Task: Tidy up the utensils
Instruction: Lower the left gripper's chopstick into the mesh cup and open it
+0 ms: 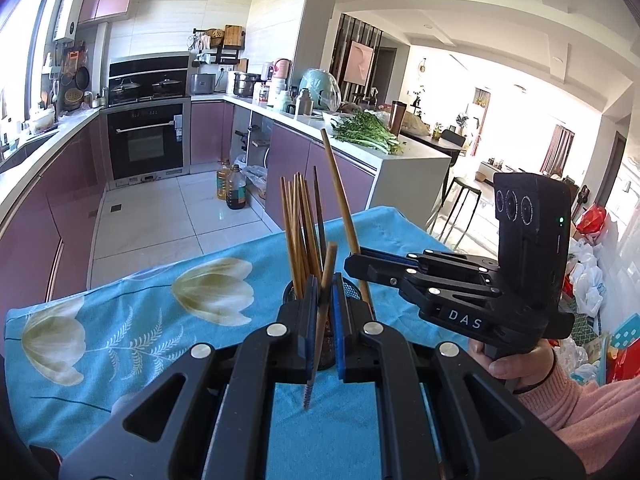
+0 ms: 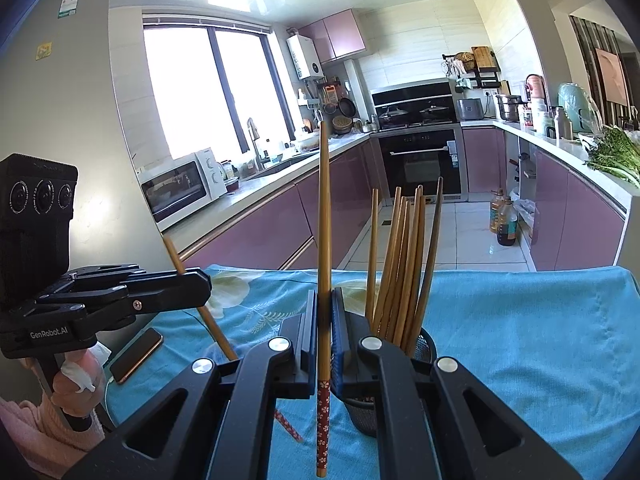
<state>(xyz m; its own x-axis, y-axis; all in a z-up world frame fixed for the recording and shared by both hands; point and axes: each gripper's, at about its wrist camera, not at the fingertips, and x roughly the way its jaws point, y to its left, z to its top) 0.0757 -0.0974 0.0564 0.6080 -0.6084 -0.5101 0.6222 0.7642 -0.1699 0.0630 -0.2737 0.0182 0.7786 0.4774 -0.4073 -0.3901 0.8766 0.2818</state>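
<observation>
Left hand-held gripper (image 1: 325, 304): pinching one chopstick (image 1: 323, 312), tilted, beside holder (image 2: 424, 344). Right hand-held gripper (image 2: 324, 320): pinching patterned chopstick (image 2: 323, 280) upright, prob. for drop-in. Holder on blue tabletop cloth (image 2: 520, 340), other chopsticks (image 2: 404, 272) standing inside.

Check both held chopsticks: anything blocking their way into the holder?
No separate obstacle visible. The holder already has a bundle of chopsticks fanned across its mouth, so free room is limited. The right gripper holds its chopstick just left of the holder; the left gripper holds its own in front of it.
</observation>
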